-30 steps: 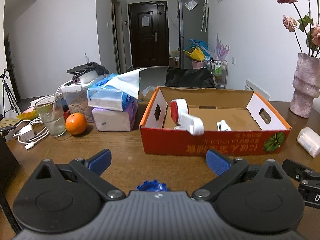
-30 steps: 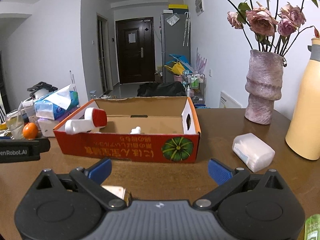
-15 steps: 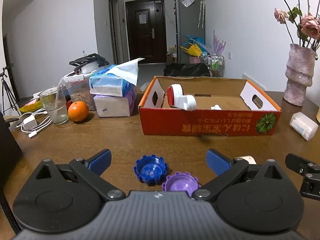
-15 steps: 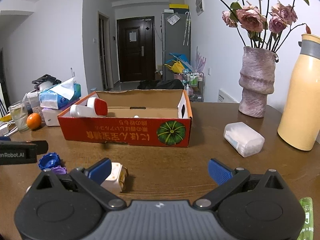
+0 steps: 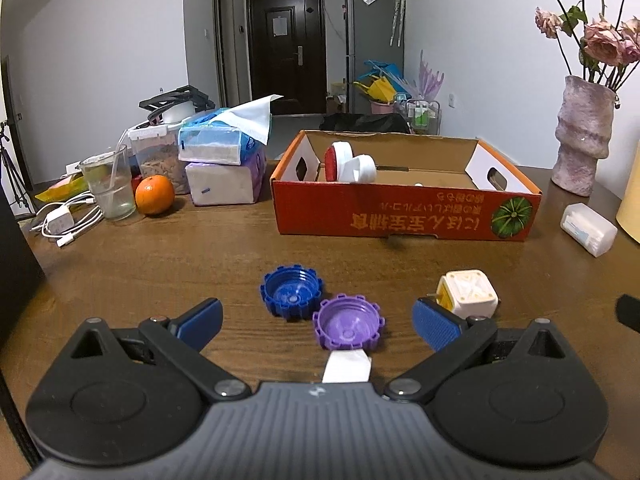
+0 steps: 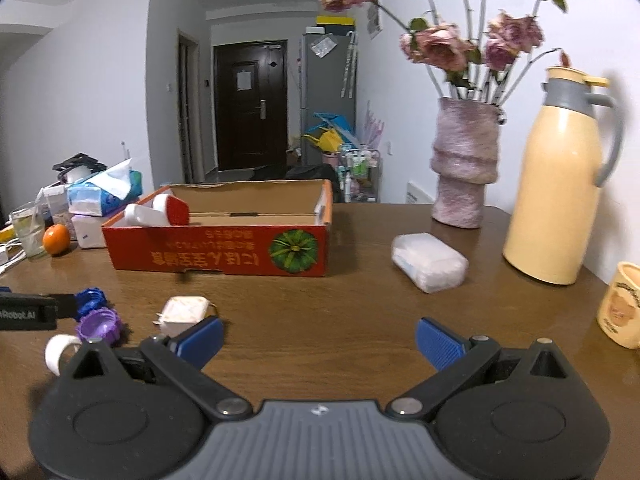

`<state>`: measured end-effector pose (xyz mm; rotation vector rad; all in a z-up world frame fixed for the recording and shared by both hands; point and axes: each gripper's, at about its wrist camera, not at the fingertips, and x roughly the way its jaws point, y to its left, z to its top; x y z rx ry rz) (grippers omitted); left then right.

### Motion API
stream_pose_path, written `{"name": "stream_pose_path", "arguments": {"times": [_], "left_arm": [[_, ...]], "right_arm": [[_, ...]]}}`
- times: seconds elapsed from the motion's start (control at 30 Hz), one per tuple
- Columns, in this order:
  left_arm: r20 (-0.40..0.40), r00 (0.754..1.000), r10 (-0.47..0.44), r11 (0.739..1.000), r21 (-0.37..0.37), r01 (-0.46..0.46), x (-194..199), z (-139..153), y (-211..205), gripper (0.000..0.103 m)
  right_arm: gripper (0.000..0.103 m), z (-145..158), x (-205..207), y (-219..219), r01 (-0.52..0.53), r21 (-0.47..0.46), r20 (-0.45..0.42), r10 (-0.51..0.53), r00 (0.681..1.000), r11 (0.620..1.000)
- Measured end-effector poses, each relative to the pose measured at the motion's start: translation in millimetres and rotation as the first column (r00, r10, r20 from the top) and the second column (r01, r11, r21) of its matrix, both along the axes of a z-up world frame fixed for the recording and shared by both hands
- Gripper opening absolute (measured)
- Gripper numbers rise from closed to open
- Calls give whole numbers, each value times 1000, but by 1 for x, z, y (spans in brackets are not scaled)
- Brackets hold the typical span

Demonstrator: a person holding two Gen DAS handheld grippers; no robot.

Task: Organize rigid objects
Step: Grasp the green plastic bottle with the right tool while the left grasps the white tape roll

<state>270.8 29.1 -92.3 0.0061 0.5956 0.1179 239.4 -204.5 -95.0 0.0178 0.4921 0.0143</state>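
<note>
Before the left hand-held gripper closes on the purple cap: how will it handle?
The purple cap looks like thin rigid plastic, so probably light and stiff. It lies open side up, so unlikely to roll. It touches the blue cap, which may get nudged.

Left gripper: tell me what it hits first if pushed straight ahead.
Probably the purple cap, lying between the open left gripper fingers, with the blue cap touching it just beyond. Height above the table is unclear.

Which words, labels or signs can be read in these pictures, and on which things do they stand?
"nRobot.AI", cut off at the picture's edge: on the black left hand-held gripper, seen from the right wrist.
Upside-down yellow characters on the red cardboard box: too blurred to read.
Print on the pale yellow mug: unreadable.
</note>
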Motion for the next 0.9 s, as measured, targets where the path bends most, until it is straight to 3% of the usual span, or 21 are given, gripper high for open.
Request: {"name": "stream_pose_path", "arguments": {"times": [0.5, 0.73, 0.9], "left_arm": [[1, 1000, -4, 1000, -22, 4, -32, 3, -5, 103], [-5, 1000, 3, 999, -32, -3, -37, 4, -5, 103], [-16, 1000, 12, 1000, -25, -13, -39, 2, -6, 103]], "right_arm": [[103, -7, -59, -66, 85, -25, 46, -84, 995, 996], [100, -14, -64, -99, 123, -40, 10, -123, 992, 992], [92, -29, -57, -117, 136, -46, -56, -138, 989, 990]]}}
